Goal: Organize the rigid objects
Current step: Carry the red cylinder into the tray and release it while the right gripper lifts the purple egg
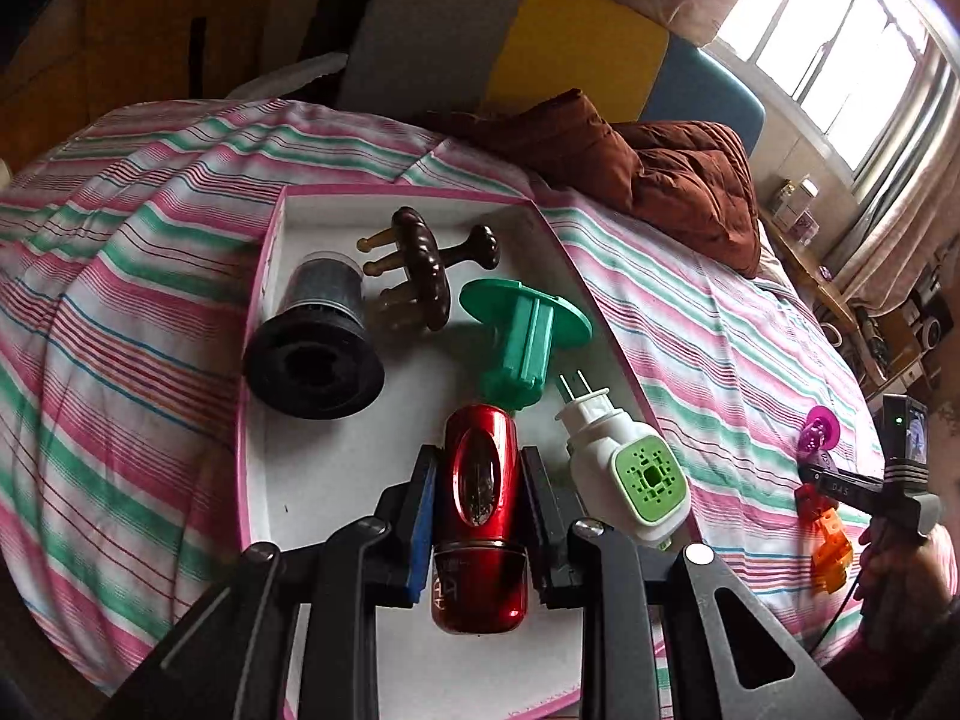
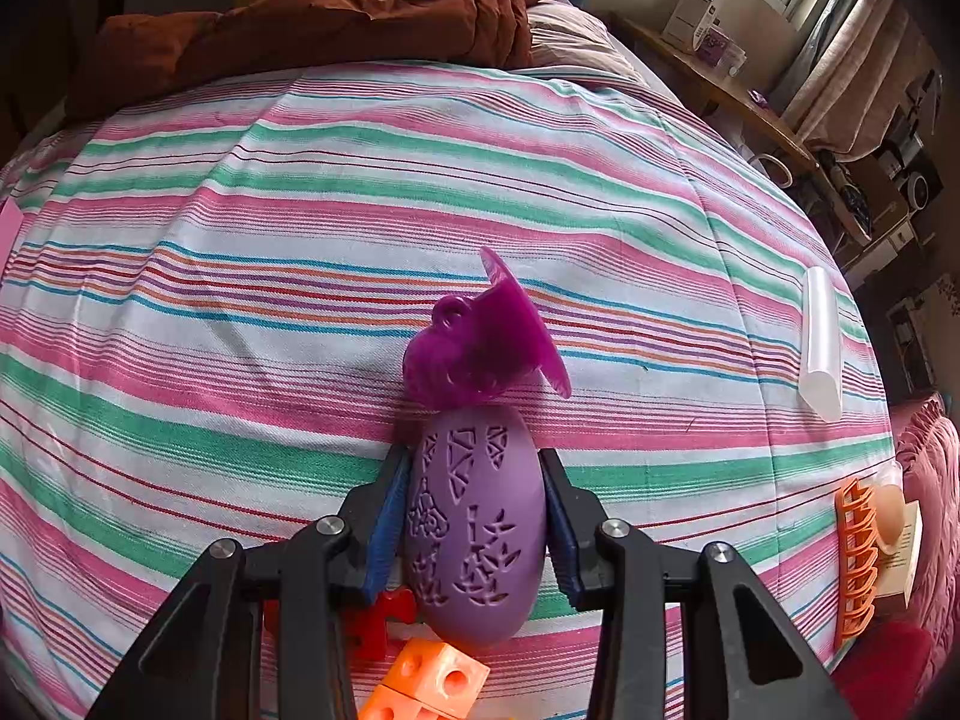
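Left gripper [image 1: 478, 474] pinches a red metallic canister [image 1: 480, 516] over the white tray's [image 1: 324, 480] near edge. Right gripper [image 2: 474, 504] clamps a purple embossed egg-shaped object [image 2: 474, 528] above the striped bedspread [image 2: 240, 300], near its front edge.

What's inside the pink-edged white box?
Inside the box: black filter, brown massager, green spool, white plug-in. The left gripper and its red cylinder hide the near floor.
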Available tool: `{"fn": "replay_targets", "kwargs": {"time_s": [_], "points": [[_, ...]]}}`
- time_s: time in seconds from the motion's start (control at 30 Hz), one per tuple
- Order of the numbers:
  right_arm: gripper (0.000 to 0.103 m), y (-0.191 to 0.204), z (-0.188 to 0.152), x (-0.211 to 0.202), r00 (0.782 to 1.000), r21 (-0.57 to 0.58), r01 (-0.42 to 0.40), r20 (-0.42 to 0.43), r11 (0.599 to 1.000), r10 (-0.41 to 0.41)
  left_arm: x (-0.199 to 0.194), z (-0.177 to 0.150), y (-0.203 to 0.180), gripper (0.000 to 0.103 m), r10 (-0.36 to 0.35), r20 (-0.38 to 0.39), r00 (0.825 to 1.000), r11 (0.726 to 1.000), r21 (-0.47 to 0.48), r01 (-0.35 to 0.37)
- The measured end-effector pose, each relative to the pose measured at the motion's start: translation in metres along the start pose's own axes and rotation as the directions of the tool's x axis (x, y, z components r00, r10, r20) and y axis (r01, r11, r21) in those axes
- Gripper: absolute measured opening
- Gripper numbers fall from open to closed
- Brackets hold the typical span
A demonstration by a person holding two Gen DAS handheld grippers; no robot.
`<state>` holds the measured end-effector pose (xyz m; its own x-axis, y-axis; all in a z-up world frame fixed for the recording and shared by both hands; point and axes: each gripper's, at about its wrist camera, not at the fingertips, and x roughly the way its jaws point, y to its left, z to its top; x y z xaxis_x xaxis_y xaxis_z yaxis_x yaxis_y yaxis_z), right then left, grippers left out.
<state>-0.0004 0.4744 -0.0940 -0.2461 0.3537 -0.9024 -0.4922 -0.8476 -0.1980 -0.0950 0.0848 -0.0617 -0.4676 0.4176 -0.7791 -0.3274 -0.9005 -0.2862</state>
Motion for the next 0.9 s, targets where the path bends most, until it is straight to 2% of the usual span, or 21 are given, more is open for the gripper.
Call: {"fn": "replay_targets", "kwargs": {"time_s": [0.13,0.43,0.63,0.77,0.9], "points": [[0.042,0.000,0.000,0.000,1.000,0.004,-0.005,-0.002,1.000,0.005,0.020,0.011,-0.008,0.026,0.006,-0.015,1.000,1.000,0.010,-0.006],[0.042,-0.002,0.001,0.002,1.000,-0.005,-0.001,-0.001,1.000,0.001,0.054,0.034,-0.005,0.026,0.079,-0.026,0.997,0.997,0.001,-0.079],[0.042,-0.002,0.002,0.003,1.000,-0.007,0.000,-0.001,1.000,0.000,0.040,0.030,-0.007,0.028,0.072,0.013,0.997,0.997,0.018,-0.072],[0.042,-0.001,0.001,0.002,1.000,-0.014,0.006,0.002,1.000,-0.006,0.022,0.021,-0.009,0.035,0.081,0.046,0.996,0.996,0.030,-0.082],[0.042,0.002,0.000,0.001,1.000,-0.025,0.019,0.007,0.999,-0.019,0.003,0.008,-0.012,0.035,0.096,0.068,0.993,0.994,0.052,-0.100]]}}
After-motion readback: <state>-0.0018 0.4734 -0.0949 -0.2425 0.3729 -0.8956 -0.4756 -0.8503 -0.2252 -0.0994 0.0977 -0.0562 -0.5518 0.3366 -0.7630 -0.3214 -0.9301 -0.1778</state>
